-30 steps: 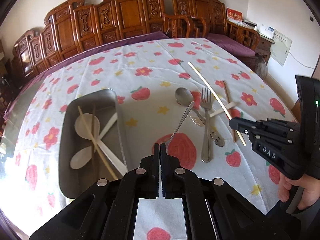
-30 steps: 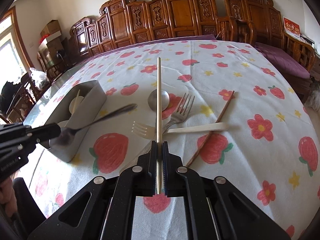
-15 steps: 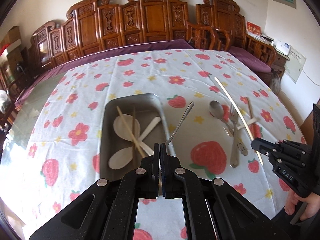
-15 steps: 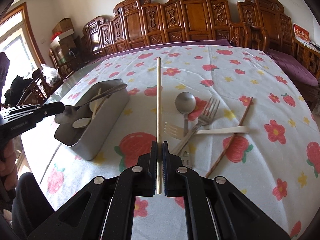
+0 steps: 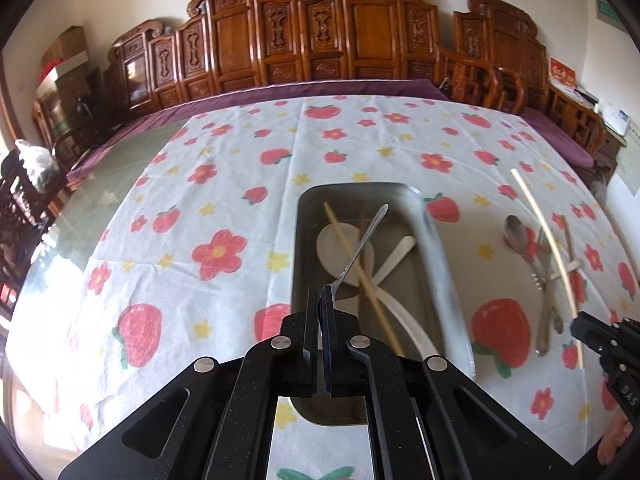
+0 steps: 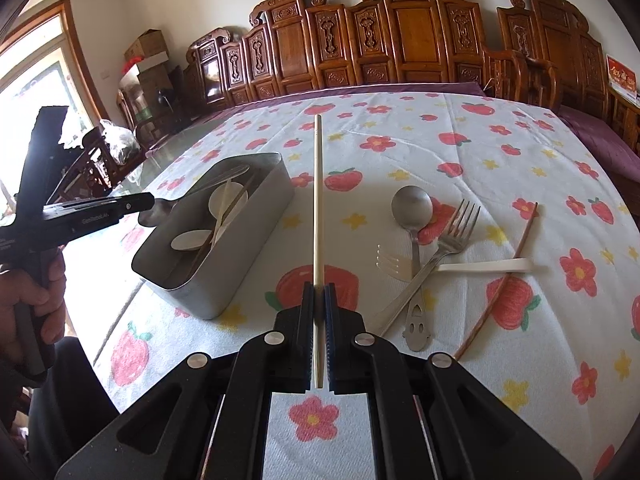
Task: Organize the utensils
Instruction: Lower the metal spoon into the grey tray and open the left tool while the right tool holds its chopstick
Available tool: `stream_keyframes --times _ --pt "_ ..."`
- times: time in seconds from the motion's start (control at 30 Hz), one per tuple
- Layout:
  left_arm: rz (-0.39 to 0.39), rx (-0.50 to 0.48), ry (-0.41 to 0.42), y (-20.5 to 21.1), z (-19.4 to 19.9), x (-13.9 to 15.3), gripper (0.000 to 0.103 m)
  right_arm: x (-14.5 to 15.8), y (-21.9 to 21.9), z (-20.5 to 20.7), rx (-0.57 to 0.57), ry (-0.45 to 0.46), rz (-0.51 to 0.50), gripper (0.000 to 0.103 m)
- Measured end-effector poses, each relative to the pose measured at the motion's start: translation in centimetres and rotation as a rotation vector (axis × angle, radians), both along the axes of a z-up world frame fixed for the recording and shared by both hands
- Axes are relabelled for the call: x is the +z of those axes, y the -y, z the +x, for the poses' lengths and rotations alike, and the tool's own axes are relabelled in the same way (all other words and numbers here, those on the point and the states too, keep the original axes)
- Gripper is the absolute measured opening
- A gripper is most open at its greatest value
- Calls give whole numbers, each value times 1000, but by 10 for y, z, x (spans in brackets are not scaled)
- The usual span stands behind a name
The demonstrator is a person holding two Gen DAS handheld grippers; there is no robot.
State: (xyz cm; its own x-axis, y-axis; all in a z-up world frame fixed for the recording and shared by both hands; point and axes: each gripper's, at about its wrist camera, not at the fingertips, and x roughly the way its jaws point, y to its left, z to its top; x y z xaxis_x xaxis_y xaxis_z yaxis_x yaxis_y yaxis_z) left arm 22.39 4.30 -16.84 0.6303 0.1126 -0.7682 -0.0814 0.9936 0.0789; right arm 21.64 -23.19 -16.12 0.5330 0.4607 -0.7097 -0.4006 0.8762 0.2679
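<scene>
- Fingers of the left hand-held gripper [image 5: 320, 300] were pressed together on the bowl end of a metal spoon [image 5: 360, 244], whose handle pointed forward above the metal tray [image 5: 436, 248].
- Right hand-held gripper [image 6: 319, 300] pinched a pale chopstick [image 6: 317, 200] that stuck straight ahead, off the surface [image 6: 500, 152] with its strawberry-and-flower cloth.
- Inside the tray lay white spoons [image 6: 192, 240] and another pale chopstick [image 5: 360, 272], crossing one another.
- To the right of the tray on the surface lay a second metal spoon [image 6: 412, 204], a metal fork [image 6: 448, 244], a white plastic fork [image 6: 460, 267] across them, and a brown chopstick [image 6: 504, 276] just beside.
- Carved wooden chairs [image 6: 400, 32] lined the far wall.
</scene>
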Motion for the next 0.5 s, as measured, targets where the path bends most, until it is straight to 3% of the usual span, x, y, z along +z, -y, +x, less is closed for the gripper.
stream_keyframes --times 0.5 --pt "35 -2 -62 13 18 -29 1 -1 0 1 3 -1 3 6"
